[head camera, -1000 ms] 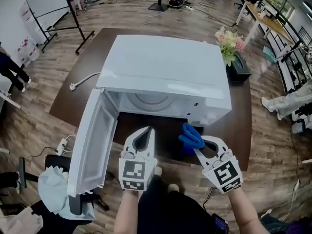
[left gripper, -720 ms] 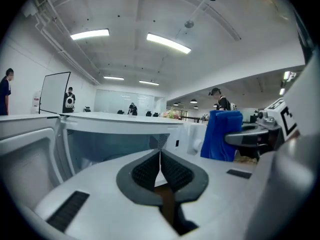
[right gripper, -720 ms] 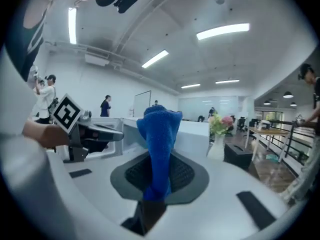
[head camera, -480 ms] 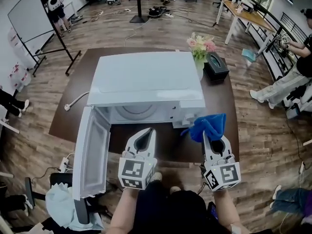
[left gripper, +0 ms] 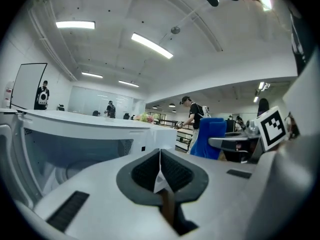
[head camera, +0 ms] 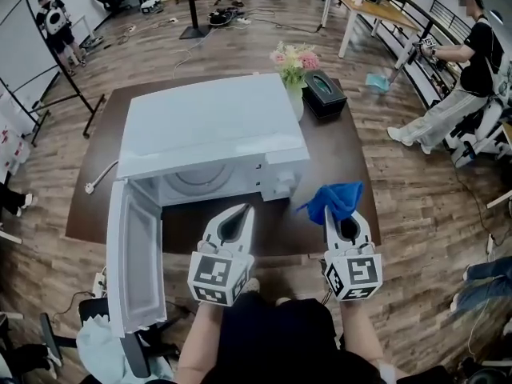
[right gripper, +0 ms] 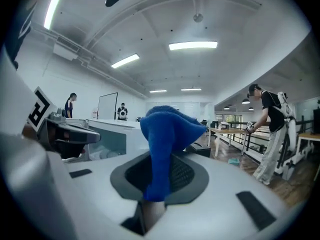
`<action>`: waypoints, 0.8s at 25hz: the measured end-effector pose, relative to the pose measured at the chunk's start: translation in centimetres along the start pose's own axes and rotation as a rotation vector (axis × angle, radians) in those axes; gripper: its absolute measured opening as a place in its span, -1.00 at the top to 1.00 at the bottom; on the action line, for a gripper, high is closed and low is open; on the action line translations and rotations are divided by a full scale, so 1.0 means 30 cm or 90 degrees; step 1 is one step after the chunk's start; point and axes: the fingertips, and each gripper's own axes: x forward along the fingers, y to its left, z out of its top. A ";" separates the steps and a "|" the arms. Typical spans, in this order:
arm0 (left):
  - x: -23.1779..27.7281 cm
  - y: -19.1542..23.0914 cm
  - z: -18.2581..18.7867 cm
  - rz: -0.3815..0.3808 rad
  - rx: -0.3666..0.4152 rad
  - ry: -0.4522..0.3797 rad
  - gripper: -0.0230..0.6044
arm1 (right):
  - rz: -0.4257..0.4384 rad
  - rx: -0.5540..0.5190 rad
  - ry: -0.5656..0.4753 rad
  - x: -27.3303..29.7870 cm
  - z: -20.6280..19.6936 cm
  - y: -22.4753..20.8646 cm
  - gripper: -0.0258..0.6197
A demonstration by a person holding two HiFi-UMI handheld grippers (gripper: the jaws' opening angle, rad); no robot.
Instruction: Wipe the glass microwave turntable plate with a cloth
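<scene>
A white microwave (head camera: 212, 130) stands on the dark brown table (head camera: 340, 146) with its door (head camera: 130, 254) swung open to the left. Inside its cavity the round glass turntable plate (head camera: 198, 180) shows dimly. My left gripper (head camera: 238, 210) hovers in front of the opening, shut and empty (left gripper: 160, 156). My right gripper (head camera: 333, 211) is held to the right of the microwave's front corner, shut on a blue cloth (head camera: 336, 198). In the right gripper view the cloth (right gripper: 162, 134) stands up out of the jaws and flops over them.
A vase of flowers (head camera: 292, 61) and a black tissue box (head camera: 322, 93) sit behind the microwave on the right. The power cord (head camera: 100, 178) trails off the table's left side. A person (head camera: 468, 70) stands at the far right, and a whiteboard (head camera: 36, 54) at the left.
My right gripper has lifted the blue cloth from in front of the microwave and drawn it back to the right. Both grippers now sit farther from the opening.
</scene>
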 end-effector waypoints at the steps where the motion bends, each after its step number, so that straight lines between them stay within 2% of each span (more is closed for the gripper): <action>1: 0.003 -0.010 -0.005 -0.006 -0.001 0.000 0.90 | -0.003 -0.007 0.001 -0.002 -0.001 -0.002 0.80; 5: 0.005 -0.028 -0.019 -0.019 -0.001 0.006 0.90 | -0.003 -0.008 0.005 0.003 -0.005 -0.003 0.80; 20: -0.011 -0.013 -0.041 -0.009 -0.004 0.020 0.90 | 0.018 -0.001 0.020 0.022 -0.030 0.039 0.80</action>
